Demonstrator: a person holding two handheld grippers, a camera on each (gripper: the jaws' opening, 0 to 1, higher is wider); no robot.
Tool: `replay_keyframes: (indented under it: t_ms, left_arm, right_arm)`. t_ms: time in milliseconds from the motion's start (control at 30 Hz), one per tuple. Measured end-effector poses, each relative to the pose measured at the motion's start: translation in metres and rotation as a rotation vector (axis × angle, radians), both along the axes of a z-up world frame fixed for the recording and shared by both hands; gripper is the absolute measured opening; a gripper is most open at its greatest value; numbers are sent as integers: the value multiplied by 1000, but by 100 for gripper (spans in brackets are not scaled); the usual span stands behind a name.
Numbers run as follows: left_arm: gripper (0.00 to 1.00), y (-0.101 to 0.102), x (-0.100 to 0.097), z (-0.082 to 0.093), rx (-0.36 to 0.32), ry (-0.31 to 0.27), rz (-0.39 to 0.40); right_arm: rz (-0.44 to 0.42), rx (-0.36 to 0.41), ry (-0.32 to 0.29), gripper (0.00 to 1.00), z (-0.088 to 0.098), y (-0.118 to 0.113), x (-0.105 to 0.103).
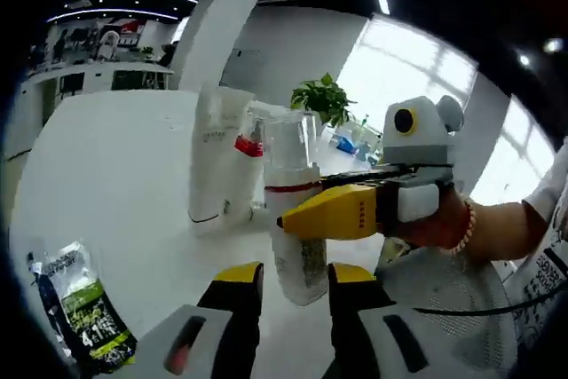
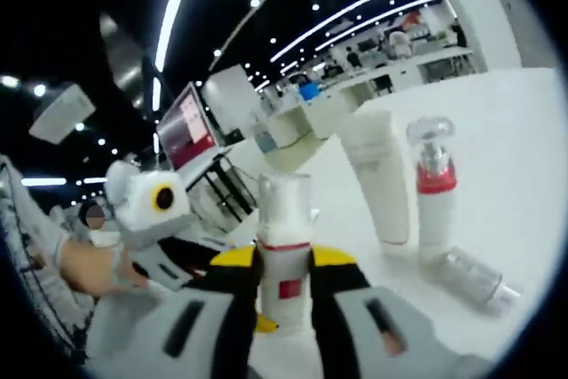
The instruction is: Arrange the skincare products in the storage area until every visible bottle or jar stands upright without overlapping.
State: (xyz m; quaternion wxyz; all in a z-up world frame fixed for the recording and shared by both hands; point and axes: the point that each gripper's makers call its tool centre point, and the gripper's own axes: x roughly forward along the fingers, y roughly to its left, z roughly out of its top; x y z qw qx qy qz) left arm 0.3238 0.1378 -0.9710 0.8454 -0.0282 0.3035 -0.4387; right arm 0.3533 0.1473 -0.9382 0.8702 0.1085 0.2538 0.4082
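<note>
— What surrounds the white bottle (image 1: 297,237)?

— In the left gripper view, a green sachet (image 1: 84,312) lies at eight o'clock, and a white tube (image 1: 213,161) and a red-collared bottle (image 1: 251,153) stand behind at eleven.

— And the grippers?

— The left gripper (image 1: 284,308) has its jaws apart around the bottle's base. The right gripper (image 2: 284,295) is clamped on the bottle's body; a small clear bottle (image 2: 475,277) lies toppled at three o'clock.

front bottle (image 1: 297,246): upright between both claws, blocks the middle
behind it: tube (image 1: 213,161) and red-collared bottle (image 2: 435,188) close together, little gap
lying bottle (image 2: 475,277): on the surface (image 1: 115,175) beside them, in the way
sachet (image 1: 84,308): near edge
free room: open surface between sachet and tube
</note>
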Motion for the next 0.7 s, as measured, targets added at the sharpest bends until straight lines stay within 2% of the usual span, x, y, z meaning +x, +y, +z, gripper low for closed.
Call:
replay_keyframes:
  t_ms: [67,433,533,600,700]
  left_arm:
    - [34,-1,0,-1,29,-30,-4]
    - [32,4,3,-5,77,-39,40]
    - [25,5,2,-8,113,-39,33]
    - [23,9,6,-10,145,-63,41]
    - [22,11,4,-13,152,-40,38]
  right_arm:
    - [-5,19,4,21,1,5,-1]
    - [-69,21,49,21,-6,6,2]
    - [-58,28,62,21,-7,8,0]
    - [-39,21,68,21,-8,11,-3]
    - [-20,13,70,21,-9,11,-5]
